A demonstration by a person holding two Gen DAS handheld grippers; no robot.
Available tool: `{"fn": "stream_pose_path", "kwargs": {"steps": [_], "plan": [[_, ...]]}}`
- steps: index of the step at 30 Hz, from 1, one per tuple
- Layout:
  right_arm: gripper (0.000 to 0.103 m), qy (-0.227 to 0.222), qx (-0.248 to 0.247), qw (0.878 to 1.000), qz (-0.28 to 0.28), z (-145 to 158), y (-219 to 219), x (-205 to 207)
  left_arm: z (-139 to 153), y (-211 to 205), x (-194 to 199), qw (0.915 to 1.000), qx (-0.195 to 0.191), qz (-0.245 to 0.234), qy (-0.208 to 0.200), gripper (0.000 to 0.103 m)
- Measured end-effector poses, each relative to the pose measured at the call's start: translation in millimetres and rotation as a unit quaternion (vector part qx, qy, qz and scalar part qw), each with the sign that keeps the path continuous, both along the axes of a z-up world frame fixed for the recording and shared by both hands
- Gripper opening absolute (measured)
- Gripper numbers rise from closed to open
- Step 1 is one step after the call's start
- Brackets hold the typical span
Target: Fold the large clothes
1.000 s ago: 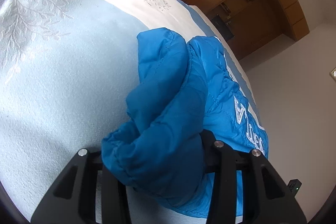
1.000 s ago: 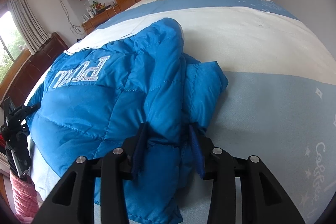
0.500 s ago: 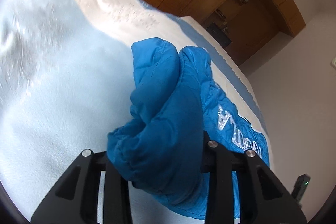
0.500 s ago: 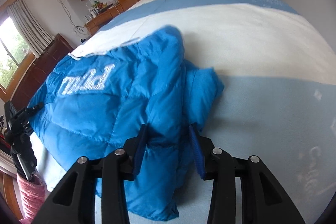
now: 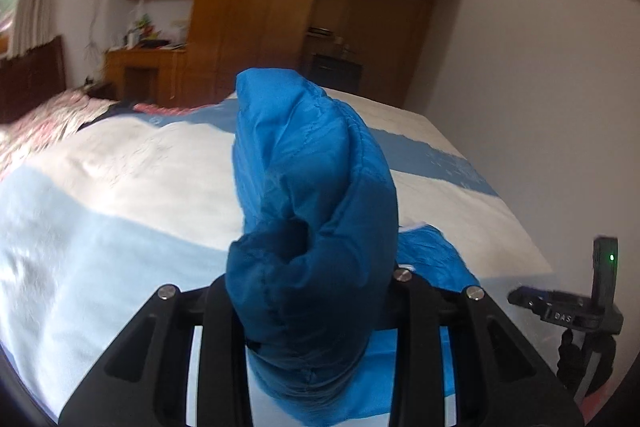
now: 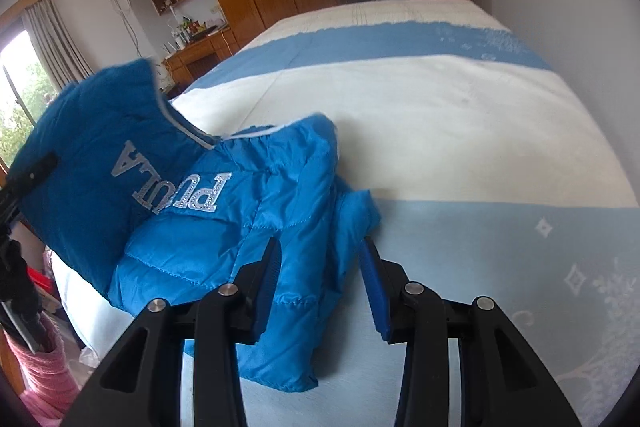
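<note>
Rising steeply leftward, jacket (image 6: 224, 227) sags.

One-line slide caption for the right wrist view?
Right gripper clamps the blue quilted puffer jacket above the blue-and-white striped bedspread.

Both grippers are black plastic with round silver screws behind the fingers (image 6: 372, 291), which have blue ribbed pads inside.
</note>
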State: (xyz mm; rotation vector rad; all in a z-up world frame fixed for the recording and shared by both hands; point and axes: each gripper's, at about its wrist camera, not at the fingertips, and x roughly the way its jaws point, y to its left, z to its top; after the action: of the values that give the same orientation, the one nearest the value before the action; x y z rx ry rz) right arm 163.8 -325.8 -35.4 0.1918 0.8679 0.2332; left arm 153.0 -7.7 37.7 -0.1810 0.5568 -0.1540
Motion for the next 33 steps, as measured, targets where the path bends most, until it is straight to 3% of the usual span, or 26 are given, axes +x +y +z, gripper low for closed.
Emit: {"fn": "stream_pose_path", "kwargs": {"steps": [6,10,18,21,33], "plan": [[0.041,-0.007,-0.004,1.0,-0.008,7,-6,-10,-8,-84,20,0.995,0.057,-0.08,0.017,0.03],[0.041,0.002,-0.001,1.0,-0.017,3,-13,-13,-27,-111,39,0.9898,0.066,-0.116,0.049,0.03],[0.041,0.015,0.001,1.0,-0.024,-4,-23,-13,-61,-117,58,0.9826,0.073,-0.148,0.086,0.03],[0.041,0.017,0.0,1.0,-0.021,-6,-21,-12,-72,-119,47,0.98,0.073,-0.157,0.097,0.03],[0.041,0.035,-0.003,0.999,-0.012,-13,-12,-2,-101,-119,39,0.9769,0.058,-0.176,0.106,0.032]]}}
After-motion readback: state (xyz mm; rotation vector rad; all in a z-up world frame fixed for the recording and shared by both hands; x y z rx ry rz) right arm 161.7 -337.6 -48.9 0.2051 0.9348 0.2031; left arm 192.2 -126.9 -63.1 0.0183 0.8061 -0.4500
